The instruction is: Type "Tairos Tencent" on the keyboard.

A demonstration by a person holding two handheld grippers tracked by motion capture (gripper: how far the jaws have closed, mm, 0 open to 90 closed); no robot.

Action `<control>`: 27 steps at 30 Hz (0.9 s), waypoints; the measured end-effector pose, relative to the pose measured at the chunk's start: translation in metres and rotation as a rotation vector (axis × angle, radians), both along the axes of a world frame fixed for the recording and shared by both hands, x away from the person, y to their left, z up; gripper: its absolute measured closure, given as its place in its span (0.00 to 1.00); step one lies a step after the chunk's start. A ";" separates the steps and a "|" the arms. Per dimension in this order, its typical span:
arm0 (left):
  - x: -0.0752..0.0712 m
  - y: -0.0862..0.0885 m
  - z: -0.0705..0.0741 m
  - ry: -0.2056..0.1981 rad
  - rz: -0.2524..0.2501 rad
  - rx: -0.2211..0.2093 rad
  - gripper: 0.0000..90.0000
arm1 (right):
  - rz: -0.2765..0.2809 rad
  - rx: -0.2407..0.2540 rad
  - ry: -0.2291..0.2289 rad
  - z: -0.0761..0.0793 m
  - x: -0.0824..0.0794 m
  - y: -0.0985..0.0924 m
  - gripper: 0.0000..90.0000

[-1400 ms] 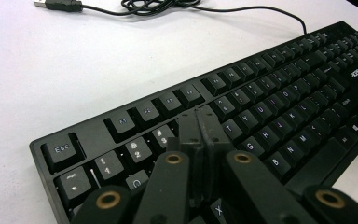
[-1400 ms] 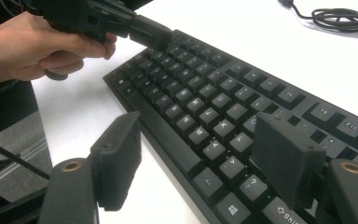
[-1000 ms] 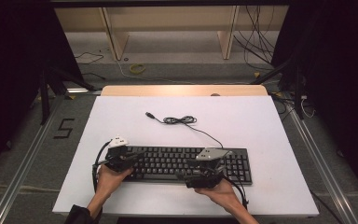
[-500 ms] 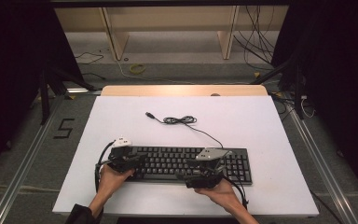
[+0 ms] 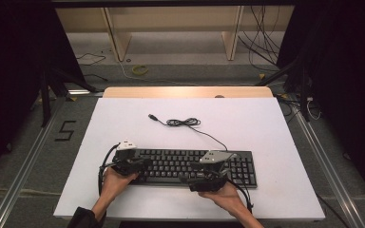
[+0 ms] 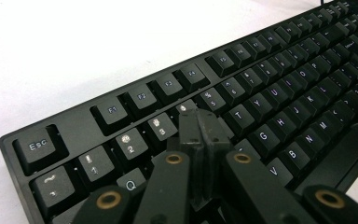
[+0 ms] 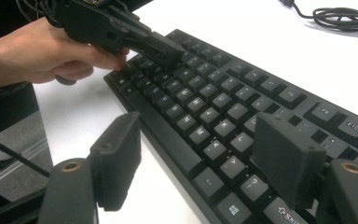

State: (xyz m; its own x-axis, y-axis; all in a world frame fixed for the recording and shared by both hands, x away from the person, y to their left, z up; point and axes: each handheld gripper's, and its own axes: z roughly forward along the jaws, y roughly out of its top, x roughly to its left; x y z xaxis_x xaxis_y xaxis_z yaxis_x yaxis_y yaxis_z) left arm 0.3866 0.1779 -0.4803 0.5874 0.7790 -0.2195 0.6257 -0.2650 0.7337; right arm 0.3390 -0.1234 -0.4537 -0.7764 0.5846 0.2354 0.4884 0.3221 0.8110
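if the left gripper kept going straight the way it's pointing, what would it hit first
Most likely the keyboard itself. The left gripper, jaws shut, slants down over the number row, so its tips would land on the keys around 3 and 4, though whether they already touch is unclear.
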 end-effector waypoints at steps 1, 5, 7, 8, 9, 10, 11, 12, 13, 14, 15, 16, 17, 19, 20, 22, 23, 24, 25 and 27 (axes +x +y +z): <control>0.000 0.000 0.000 0.000 0.000 0.002 0.99 | 0.000 0.000 0.000 0.000 0.000 0.000 0.37; 0.000 -0.001 -0.003 -0.001 -0.003 0.009 0.99 | 0.000 0.000 0.000 0.000 0.000 0.000 0.37; 0.000 -0.002 -0.003 -0.001 -0.005 0.020 0.99 | -0.001 -0.001 0.000 0.000 0.000 0.000 0.37; 0.000 -0.002 -0.003 -0.008 -0.007 0.025 1.00 | 0.000 -0.001 0.000 0.000 0.000 0.000 0.37; 0.000 -0.002 -0.003 -0.008 -0.007 0.026 1.00 | -0.001 -0.001 0.001 0.000 0.000 0.000 0.37; 0.000 -0.002 -0.003 -0.005 -0.005 0.022 1.00 | 0.000 -0.001 0.001 0.000 0.000 0.000 0.37; 0.000 -0.002 -0.003 -0.003 -0.006 0.020 1.00 | -0.001 -0.001 0.001 0.000 0.000 0.000 0.37; 0.000 -0.002 -0.003 -0.003 -0.006 0.021 0.99 | 0.000 -0.001 0.001 0.000 0.000 0.000 0.37; -0.001 -0.002 -0.002 -0.006 -0.007 0.024 0.99 | 0.000 -0.001 0.000 0.000 0.000 0.000 0.37; -0.001 -0.002 -0.002 -0.007 -0.006 0.022 0.99 | -0.001 0.000 -0.001 0.000 0.000 0.000 0.37; -0.001 -0.002 -0.001 -0.007 -0.005 0.023 0.99 | 0.000 0.000 -0.001 0.000 0.000 0.000 0.37; -0.001 -0.002 -0.001 -0.006 -0.004 0.022 0.99 | -0.002 0.001 0.000 0.000 0.000 0.000 0.37; -0.001 -0.002 -0.001 -0.006 -0.004 0.020 0.99 | -0.003 0.002 -0.001 0.000 0.000 0.000 0.37; -0.002 -0.002 0.001 -0.010 -0.003 0.012 0.99 | -0.003 0.002 0.000 0.000 0.000 0.000 0.37; -0.002 -0.001 0.002 -0.013 -0.004 0.010 0.99 | -0.003 0.002 -0.001 0.000 0.000 0.000 0.37; -0.003 -0.001 0.003 -0.016 -0.004 0.006 0.99 | -0.003 0.003 -0.001 0.000 0.000 0.000 0.37; -0.003 -0.001 0.004 -0.016 -0.001 0.002 0.99 | -0.004 0.003 -0.001 0.000 0.000 0.000 0.37; -0.003 0.000 0.004 -0.019 -0.004 0.002 0.99 | -0.003 0.003 -0.001 0.000 0.000 0.000 0.37; -0.003 0.000 0.004 -0.020 -0.004 0.000 0.99 | -0.004 0.002 -0.001 0.001 0.000 0.000 0.37; -0.004 0.000 0.005 -0.020 -0.005 -0.007 0.98 | -0.003 0.002 -0.003 0.001 0.000 0.000 0.37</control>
State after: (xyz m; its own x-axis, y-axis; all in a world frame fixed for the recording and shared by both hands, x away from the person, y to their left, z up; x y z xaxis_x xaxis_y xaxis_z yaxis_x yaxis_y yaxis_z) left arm 0.3830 0.1778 -0.4750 0.5958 0.7743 -0.2132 0.6096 -0.2631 0.7478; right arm 0.3391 -0.1236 -0.4529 -0.7750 0.5869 0.2345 0.4874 0.3189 0.8128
